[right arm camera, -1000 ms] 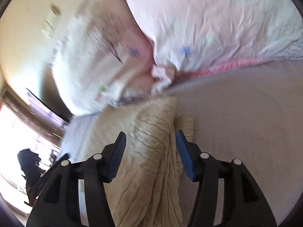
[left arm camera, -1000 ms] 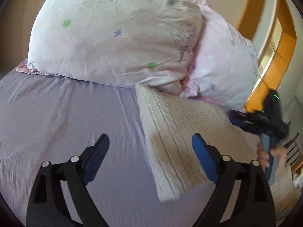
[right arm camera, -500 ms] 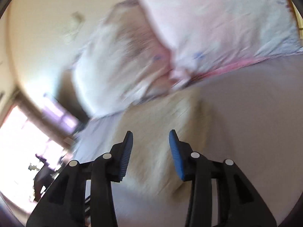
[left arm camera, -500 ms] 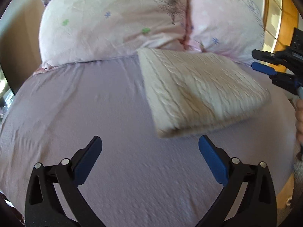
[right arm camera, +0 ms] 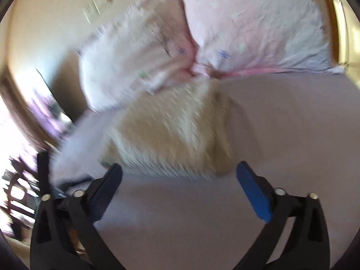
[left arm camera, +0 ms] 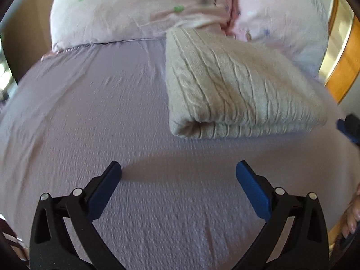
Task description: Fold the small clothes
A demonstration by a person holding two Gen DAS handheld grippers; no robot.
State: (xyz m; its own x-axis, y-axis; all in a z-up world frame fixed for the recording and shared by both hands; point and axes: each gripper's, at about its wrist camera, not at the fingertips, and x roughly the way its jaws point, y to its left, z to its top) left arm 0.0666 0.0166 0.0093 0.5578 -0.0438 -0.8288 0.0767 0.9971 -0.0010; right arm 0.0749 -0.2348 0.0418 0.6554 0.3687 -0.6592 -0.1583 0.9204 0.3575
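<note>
Folded sweater (left arm camera: 234,85) on bed sheet (left arm camera: 90,117)

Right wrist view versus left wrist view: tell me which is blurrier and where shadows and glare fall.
Right wrist view: heavy motion blur smears the folded sweater and pillows, with blown-out glare at the left edge. Left wrist view: mostly sharp, knit ribs readable, a soft shadow on the bedsheet before the open left gripper.

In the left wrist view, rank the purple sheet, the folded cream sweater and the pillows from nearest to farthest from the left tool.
1. Purple sheet, directly under the left tool.
2. Folded cream sweater, ahead, slightly right.
3. Pillows, behind the sweater.
</note>
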